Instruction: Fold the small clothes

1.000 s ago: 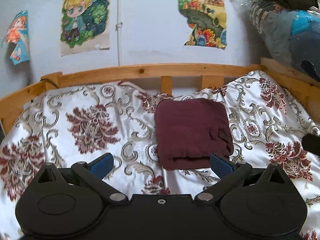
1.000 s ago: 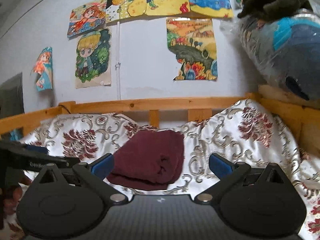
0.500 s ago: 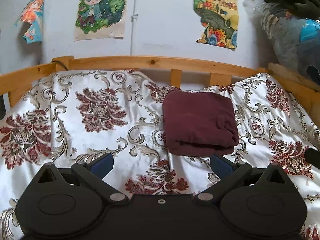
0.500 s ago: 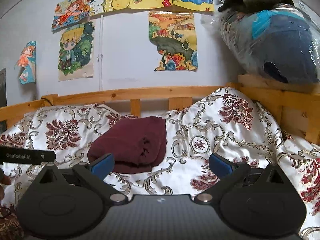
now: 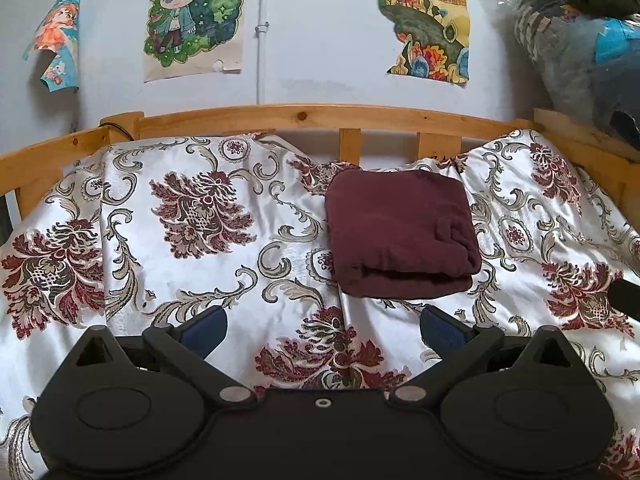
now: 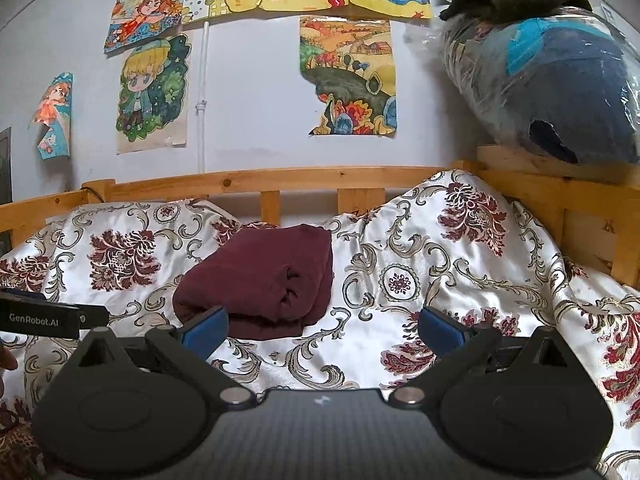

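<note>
We count one maroon garment (image 5: 400,240), folded, lying on the floral bedspread (image 5: 180,240) near the wooden headboard (image 5: 304,114). Two grippers: left gripper (image 5: 322,326) jaws spread wide, holding nothing; right gripper (image 6: 322,326) likewise agape and empty. Both sit near the garment, not touching. One plastic-wrapped bundle (image 6: 560,80) at right.

A: Ahead of the left claw (image 5: 322,330), the folded maroon garment (image 5: 400,236)?
B: Soft matt cloth. The bedspread (image 5: 192,240) beneath is glossy satin.
A: Beyond that?
B: Smooth varnished wooden rail (image 5: 304,114); paper posters (image 6: 152,92), curled edges.
</note>
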The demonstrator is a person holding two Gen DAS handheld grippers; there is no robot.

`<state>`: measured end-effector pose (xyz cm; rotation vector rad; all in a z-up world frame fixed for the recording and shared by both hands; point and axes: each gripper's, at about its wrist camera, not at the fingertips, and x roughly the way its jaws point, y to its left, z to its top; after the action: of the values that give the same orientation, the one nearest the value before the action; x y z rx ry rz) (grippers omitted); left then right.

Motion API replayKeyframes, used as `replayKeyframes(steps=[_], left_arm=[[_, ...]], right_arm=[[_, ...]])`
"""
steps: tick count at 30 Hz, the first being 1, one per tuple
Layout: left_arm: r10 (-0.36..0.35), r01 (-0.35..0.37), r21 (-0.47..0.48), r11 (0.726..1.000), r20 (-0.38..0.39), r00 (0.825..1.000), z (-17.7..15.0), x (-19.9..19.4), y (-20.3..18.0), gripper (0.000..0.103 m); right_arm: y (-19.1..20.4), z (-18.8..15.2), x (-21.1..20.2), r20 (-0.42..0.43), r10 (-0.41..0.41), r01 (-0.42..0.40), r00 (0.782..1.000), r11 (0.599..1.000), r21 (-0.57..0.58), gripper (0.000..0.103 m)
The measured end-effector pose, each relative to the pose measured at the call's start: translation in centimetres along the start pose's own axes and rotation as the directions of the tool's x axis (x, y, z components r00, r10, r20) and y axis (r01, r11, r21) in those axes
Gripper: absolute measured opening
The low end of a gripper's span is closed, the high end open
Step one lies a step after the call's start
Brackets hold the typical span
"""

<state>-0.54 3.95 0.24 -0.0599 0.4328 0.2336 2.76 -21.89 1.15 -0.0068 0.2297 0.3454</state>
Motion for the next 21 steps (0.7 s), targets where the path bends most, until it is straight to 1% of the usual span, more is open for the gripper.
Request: replayKeyframes(steps=[21], left_arm=[[0.000, 0.000, 0.006, 1.000, -0.009, 1.000, 0.04, -0.06, -0.14, 0.102]], right_arm=[[-0.60, 0.02, 0.06, -0.004, -0.012, 0.012, 1.000, 1.000, 0.021, 0.103]])
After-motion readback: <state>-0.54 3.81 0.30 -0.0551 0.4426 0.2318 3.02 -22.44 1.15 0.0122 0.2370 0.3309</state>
